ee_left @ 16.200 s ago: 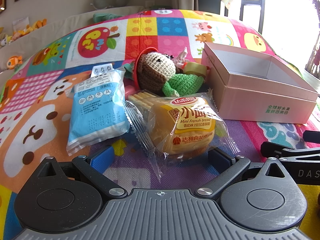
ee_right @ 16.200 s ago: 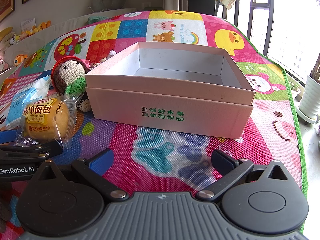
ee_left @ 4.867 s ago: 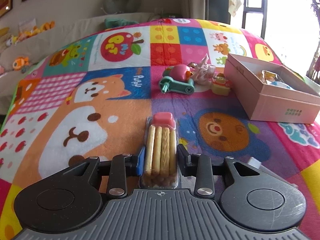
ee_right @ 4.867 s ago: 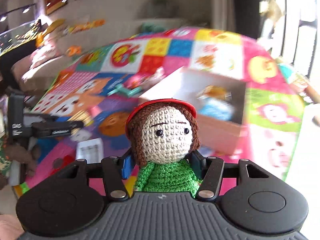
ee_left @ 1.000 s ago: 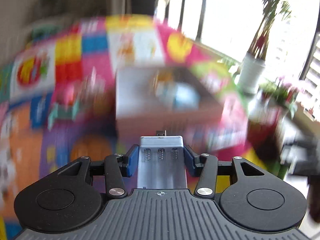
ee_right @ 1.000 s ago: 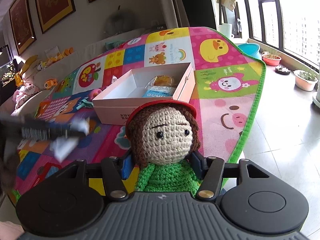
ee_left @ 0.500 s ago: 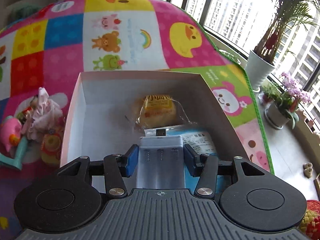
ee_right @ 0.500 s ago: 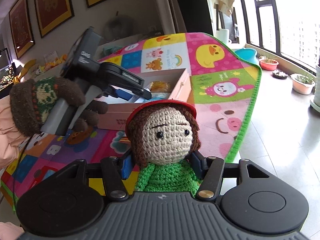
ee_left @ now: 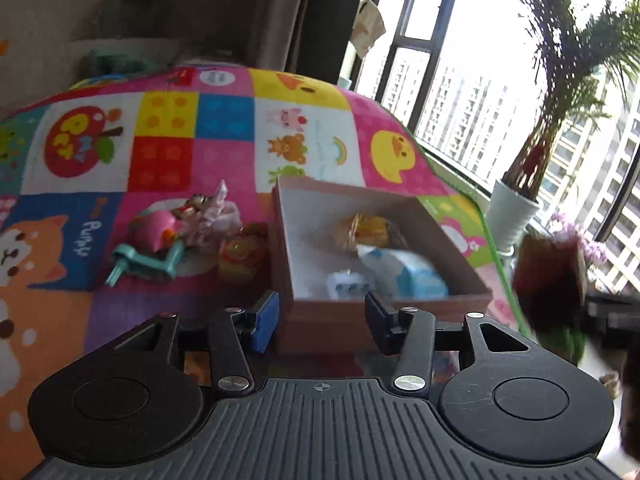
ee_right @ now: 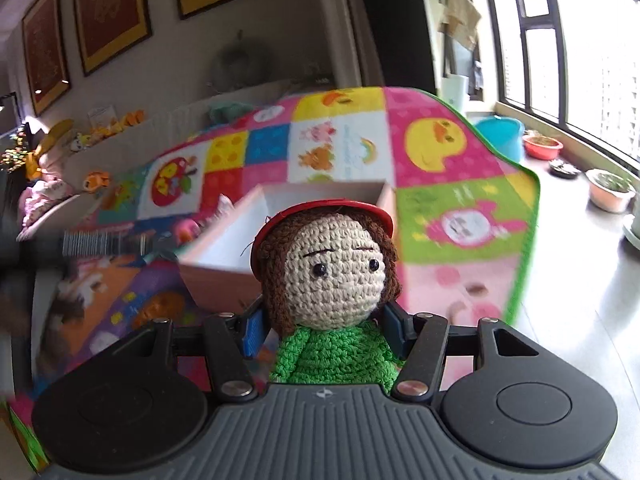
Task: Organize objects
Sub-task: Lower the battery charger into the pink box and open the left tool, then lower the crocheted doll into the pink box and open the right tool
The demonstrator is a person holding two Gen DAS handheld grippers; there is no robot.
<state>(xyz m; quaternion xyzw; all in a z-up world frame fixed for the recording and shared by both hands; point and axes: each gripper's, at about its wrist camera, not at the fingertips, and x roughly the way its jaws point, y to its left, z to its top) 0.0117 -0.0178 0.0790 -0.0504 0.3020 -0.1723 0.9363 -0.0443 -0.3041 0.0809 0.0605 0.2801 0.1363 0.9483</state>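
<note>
toys [ee_left: 176,240]: teal, pink and yellow pieces on play mat [ee_left: 200,152], just left of pink box [ee_left: 384,316]
left gripper [ee_left: 322,316]: spread, nothing between pads, at box's near wall
box contents: wrapped bread [ee_left: 366,230] toward far end, blue packet [ee_left: 404,270] nearer, small pale item [ee_left: 346,282] at near wall
right gripper [ee_right: 324,326]: pinching crochet doll [ee_right: 326,270], red hat, green body, in front of box, off the mat

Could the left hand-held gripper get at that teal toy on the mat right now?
Probably yes: the left hand-held gripper is open and empty, and the teal toy lies uncovered on the mat, beside the box.
</note>
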